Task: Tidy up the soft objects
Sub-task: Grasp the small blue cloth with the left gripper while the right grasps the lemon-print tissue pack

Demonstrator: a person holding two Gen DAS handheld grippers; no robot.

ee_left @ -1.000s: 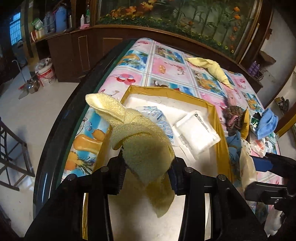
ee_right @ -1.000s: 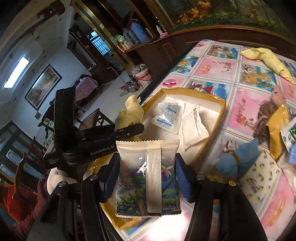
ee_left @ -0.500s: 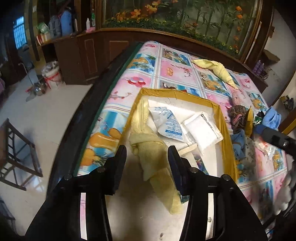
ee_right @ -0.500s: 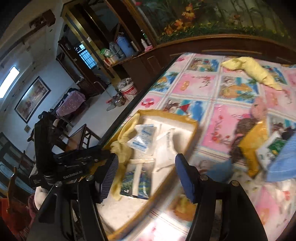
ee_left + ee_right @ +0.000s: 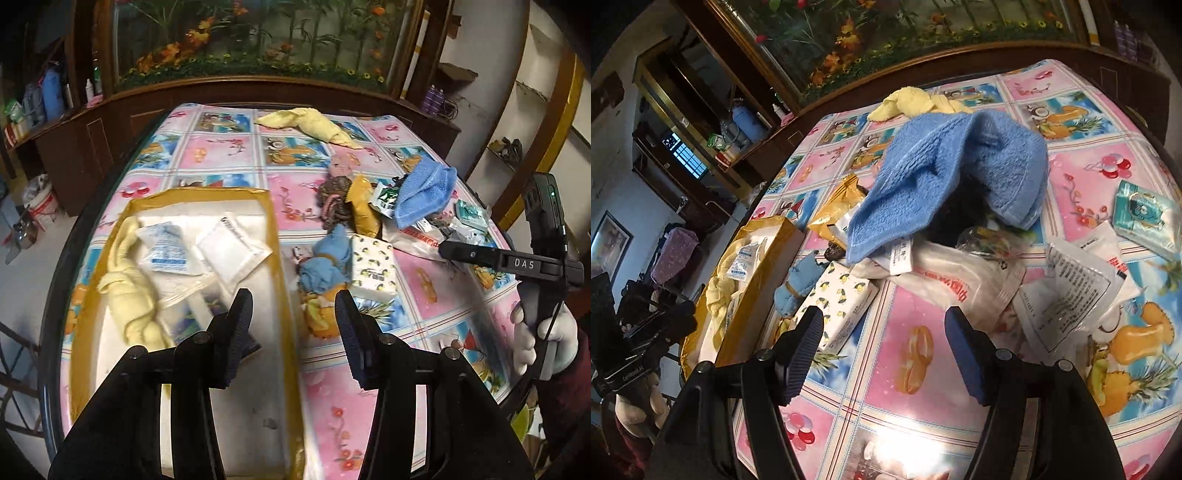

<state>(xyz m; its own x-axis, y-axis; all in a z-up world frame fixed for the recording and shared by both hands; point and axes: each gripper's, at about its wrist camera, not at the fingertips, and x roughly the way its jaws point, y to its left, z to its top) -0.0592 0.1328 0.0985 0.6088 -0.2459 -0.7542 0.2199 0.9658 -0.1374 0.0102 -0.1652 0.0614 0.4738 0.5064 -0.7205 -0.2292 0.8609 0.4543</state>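
A yellow-rimmed white box (image 5: 275, 236) lies on the table at the left. In it lie a yellow cloth (image 5: 129, 284), white packets (image 5: 232, 254) and a flowered pouch (image 5: 207, 306). My left gripper (image 5: 293, 328) is open and empty above the box's right rim. My right gripper (image 5: 882, 347) is open and empty over the tablecloth, facing a blue towel (image 5: 953, 177) draped on a pile of packets (image 5: 964, 284). A lemon-print tissue pack (image 5: 373, 269) and a small blue cloth (image 5: 325, 262) lie beside the box. The blue towel also shows in the left wrist view (image 5: 424, 192).
Another yellow cloth (image 5: 314, 123) lies at the table's far side. A brown fuzzy item (image 5: 332, 199), an orange pouch (image 5: 364, 210) and teal packets (image 5: 1145, 214) lie around the pile. A dark cabinet (image 5: 92, 140) stands behind the table. The table edge (image 5: 62, 258) drops to the floor at the left.
My left gripper let the yellow cloth go into the box and swung right. My right gripper dropped the flowered pouch into the box and moved right to the pile.
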